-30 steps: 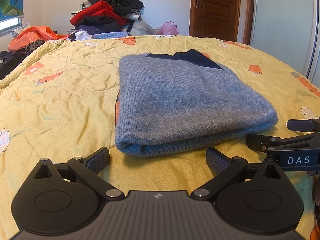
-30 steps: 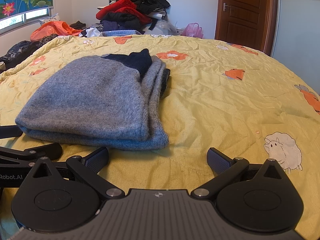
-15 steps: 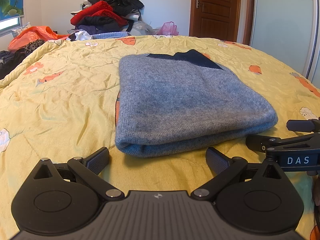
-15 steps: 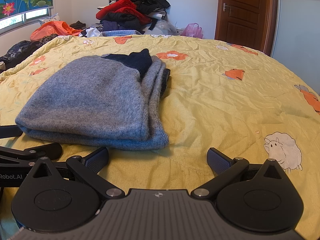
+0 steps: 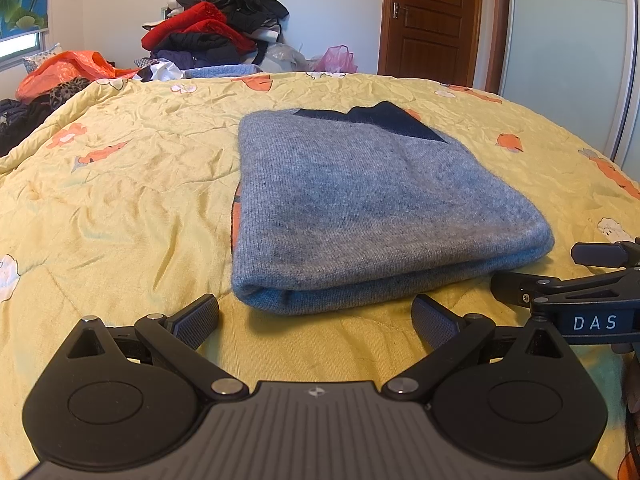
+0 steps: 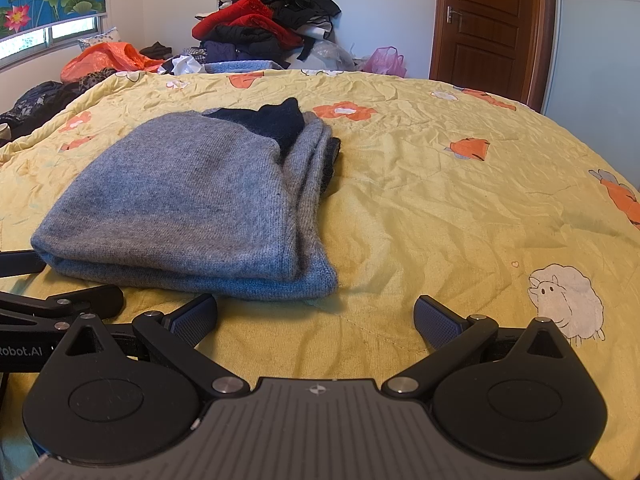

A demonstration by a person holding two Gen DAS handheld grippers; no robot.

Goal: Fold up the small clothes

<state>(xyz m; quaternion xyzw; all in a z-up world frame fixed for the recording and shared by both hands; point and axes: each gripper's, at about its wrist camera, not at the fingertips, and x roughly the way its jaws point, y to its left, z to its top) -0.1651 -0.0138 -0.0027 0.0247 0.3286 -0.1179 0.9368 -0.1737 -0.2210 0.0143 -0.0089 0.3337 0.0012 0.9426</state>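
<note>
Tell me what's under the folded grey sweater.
The grey sweater lies on the yellow bedspread. An orange print patch peeks out at its left edge. Dark blue fabric shows between its layers; anything else beneath is covered.

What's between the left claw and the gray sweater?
Only bare yellow bedspread, seen in the left wrist view. The left claw is open, just short of the folded sweater.

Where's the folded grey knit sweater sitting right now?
The folded grey knit sweater lies on the yellow patterned bedspread, just ahead of the open left gripper; in the right wrist view it sits left of centre.
</note>
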